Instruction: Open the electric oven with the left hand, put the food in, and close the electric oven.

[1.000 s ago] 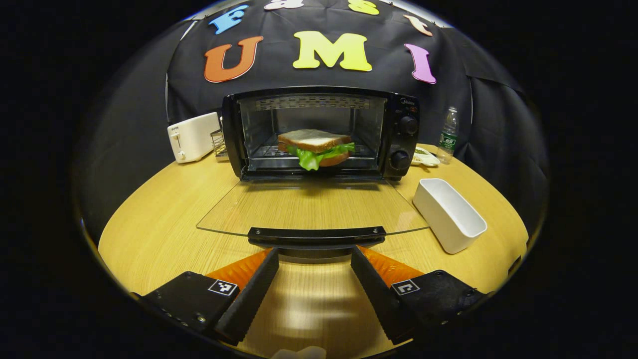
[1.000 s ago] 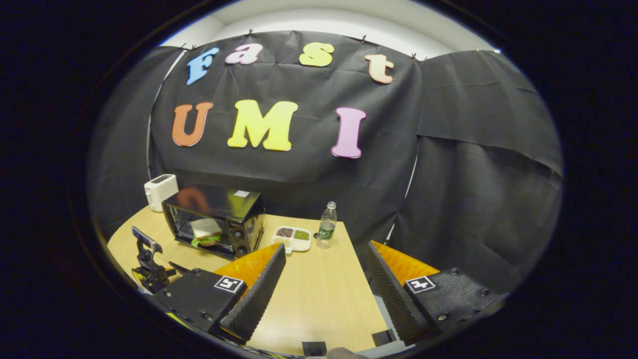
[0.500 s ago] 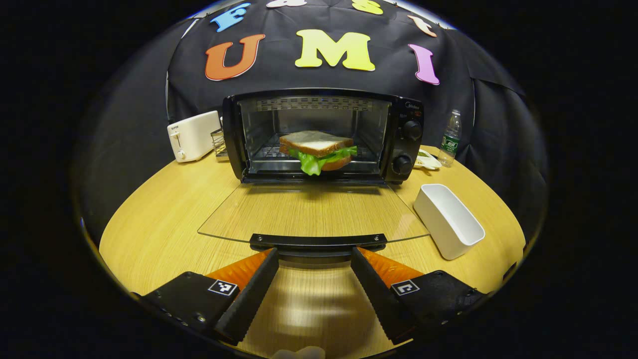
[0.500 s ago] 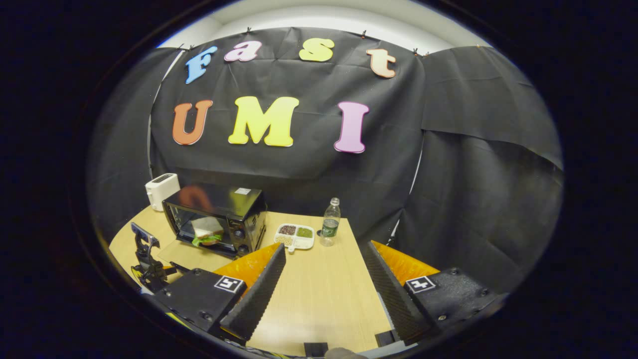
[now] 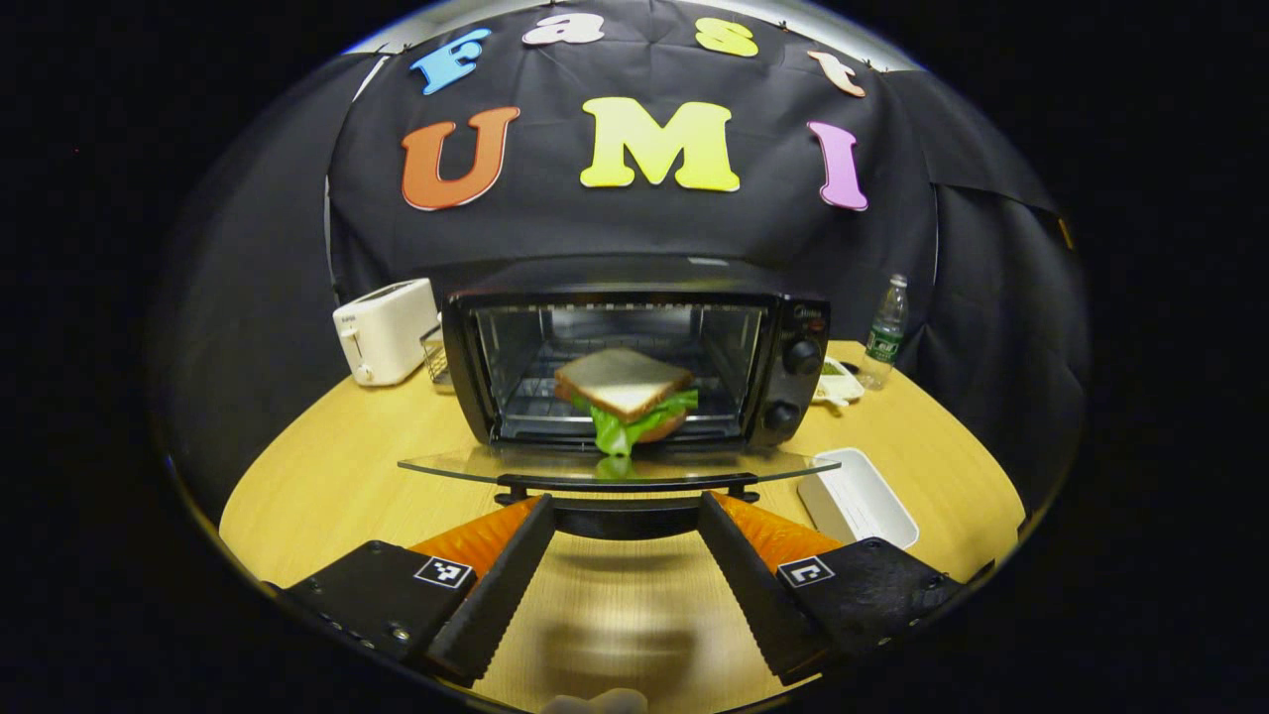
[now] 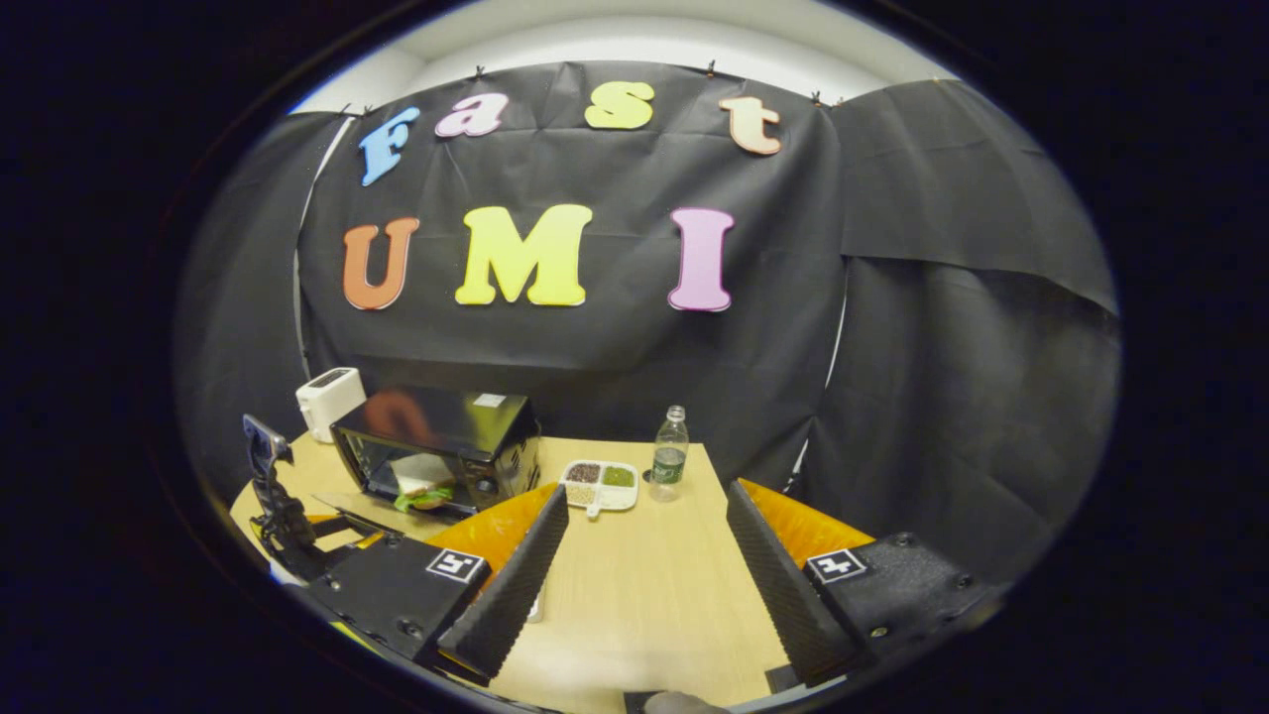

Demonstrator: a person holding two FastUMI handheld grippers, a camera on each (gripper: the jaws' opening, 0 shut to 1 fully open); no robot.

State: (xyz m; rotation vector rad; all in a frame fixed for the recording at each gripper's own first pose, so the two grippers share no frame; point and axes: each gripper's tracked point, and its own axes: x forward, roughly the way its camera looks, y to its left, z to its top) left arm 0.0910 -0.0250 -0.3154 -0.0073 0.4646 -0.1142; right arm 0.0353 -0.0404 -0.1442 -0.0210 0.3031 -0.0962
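The counter (image 5: pixel 327 476) is carrying the electric oven (image 5: pixel 634 362), which is standing at the far middle in the left gripper view. The oven door (image 5: pixel 615 466) is lying open and near level, hinged at the oven's front, with its dark handle (image 5: pixel 627 488) at the near edge. The sandwich (image 5: pixel 625 392) is sitting on the rack inside the oven cavity, with its lettuce hanging over the front.

The left gripper (image 5: pixel 625 516) is facing the oven squarely. Its fingers are standing wide apart, and the door handle is lying just beyond the fingertips, between them; contact cannot be confirmed.

A white toaster (image 5: pixel 385 329) is standing left of the oven. A white rectangular tray (image 5: pixel 859 501) is lying on the near right, and a water bottle (image 5: pixel 885 330) is standing on the far right.

In the right gripper view, the right gripper (image 6: pixel 644 516) is hovering well apart from the oven (image 6: pixel 436 451), with its fingers spread wide and holding nothing. A divided dish (image 6: pixel 598 484) is lying between the oven and the bottle (image 6: pixel 670 451).
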